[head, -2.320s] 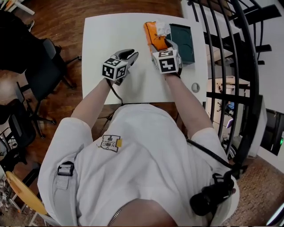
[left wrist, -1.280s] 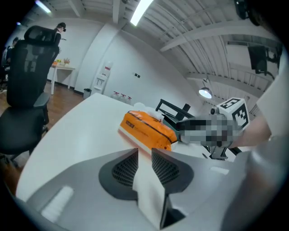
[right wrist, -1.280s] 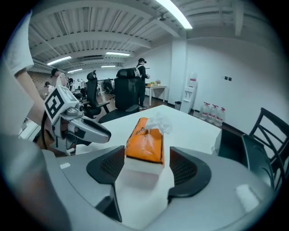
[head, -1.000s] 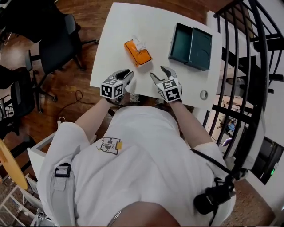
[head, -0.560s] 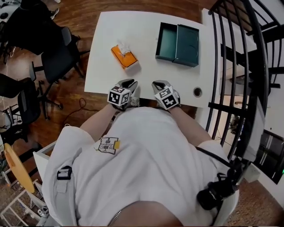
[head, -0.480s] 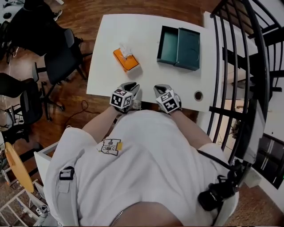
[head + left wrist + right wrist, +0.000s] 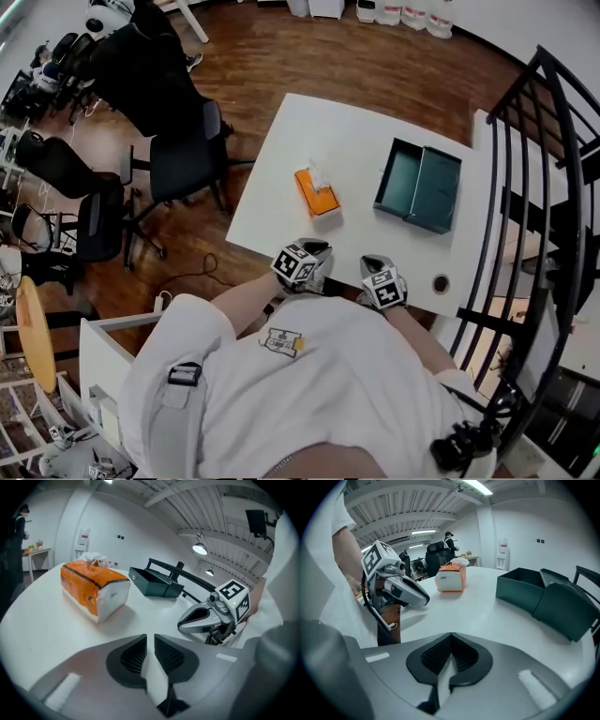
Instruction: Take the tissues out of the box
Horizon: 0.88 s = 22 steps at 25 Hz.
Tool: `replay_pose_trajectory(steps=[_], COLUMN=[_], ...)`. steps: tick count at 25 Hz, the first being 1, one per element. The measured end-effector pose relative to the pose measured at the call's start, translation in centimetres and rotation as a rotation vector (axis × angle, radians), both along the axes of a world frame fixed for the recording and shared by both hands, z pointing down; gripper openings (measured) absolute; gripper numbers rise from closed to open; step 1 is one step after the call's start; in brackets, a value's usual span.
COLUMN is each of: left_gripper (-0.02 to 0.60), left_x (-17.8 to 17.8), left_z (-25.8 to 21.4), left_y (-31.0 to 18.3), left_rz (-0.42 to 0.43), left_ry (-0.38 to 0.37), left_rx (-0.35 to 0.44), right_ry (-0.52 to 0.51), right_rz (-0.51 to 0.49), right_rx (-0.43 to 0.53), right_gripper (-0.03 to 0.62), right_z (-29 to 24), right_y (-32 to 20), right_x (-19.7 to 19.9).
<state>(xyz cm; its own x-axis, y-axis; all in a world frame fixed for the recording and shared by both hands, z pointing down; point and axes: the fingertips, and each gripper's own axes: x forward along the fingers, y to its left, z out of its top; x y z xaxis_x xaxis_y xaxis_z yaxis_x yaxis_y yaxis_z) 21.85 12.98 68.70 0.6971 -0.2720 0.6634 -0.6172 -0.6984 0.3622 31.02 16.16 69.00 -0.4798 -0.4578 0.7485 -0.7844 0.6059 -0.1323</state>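
Note:
An orange soft pack of tissues (image 7: 317,192) lies on the white table (image 7: 356,141), with a white tissue poking out of its top. It also shows in the left gripper view as the pack (image 7: 91,590) and in the right gripper view as the pack (image 7: 451,577). Both grippers hover at the table's near edge, well short of the pack. My left gripper (image 7: 314,251) (image 7: 150,637) has its jaws barely apart with nothing between them. My right gripper (image 7: 372,265) (image 7: 452,634) is shut and empty.
An open dark green box (image 7: 419,185) (image 7: 539,599) sits on the table right of the pack. A round cable hole (image 7: 441,282) is near the right gripper. Black office chairs (image 7: 183,159) stand left of the table and a black railing (image 7: 544,187) runs along the right.
Both grippers have drawn back from the tissue pack to the table's near edge. The right jaws have gone from apart to shut. The head view has pulled back and now shows more of the room.

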Motion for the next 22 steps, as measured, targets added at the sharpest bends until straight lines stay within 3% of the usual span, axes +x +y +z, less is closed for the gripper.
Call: replay_pose_trajectory(steps=[22], left_gripper=[0.034], left_x=[-0.8], left_z=[-1.3], left_y=[0.0], left_rz=[-0.006], left_ry=[0.016], left_rx=[0.029], right_ry=[0.005], right_rz=[0.044], right_rx=[0.029], right_gripper=[0.0], right_z=[-1.6], right_y=[0.1], right_x=[0.3])
